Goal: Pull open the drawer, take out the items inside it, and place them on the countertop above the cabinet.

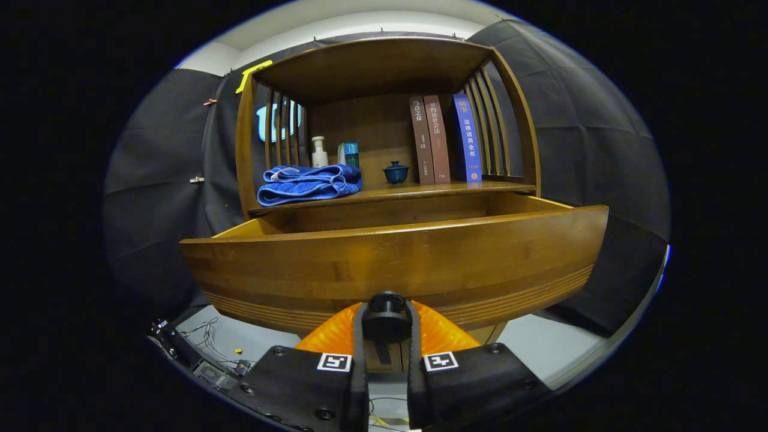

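The curved, glossy brown wooden drawer (396, 264) stands pulled open beneath the wooden counter (444, 191). The orange ribbed fingers (327, 336) pinch its round black knob (387, 318). A folded blue towel (309, 183) lies on the counter.

Landmark: drawer (396, 264), pulled out from the cabinet. Its open top forms a gap under the countertop (396, 193) edge; passage from above in front. Interior contents hidden by the front panel.

Gripper (387, 327) fingers pressed on the black knob (387, 318) at the panel's lower middle; panel blocks straight-ahead travel.

Above the drawer, countertop obstacles: blue towel (309, 183) left, bottle (319, 153) and teal box (349, 155) behind it, teal lidded cup (396, 173) centre, three books (445, 139) right. Bare strips between towel and cup, and in front of the books.
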`<move>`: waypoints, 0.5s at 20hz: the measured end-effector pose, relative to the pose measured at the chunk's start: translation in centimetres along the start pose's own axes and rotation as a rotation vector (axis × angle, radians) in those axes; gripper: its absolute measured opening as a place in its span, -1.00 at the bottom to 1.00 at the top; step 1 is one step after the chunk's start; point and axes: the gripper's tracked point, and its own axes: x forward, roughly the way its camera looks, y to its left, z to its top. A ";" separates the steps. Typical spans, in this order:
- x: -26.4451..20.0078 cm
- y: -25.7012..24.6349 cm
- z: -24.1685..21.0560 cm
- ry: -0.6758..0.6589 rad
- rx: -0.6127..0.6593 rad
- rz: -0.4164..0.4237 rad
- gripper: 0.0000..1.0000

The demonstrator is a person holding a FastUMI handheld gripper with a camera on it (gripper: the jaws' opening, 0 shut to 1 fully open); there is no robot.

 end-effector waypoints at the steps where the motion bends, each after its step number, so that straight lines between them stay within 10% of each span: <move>1: -0.5 0.0 -0.3 0.006 0.001 0.000 -0.42; 10: -1.8 -0.2 -1.0 0.009 -0.018 0.001 -0.42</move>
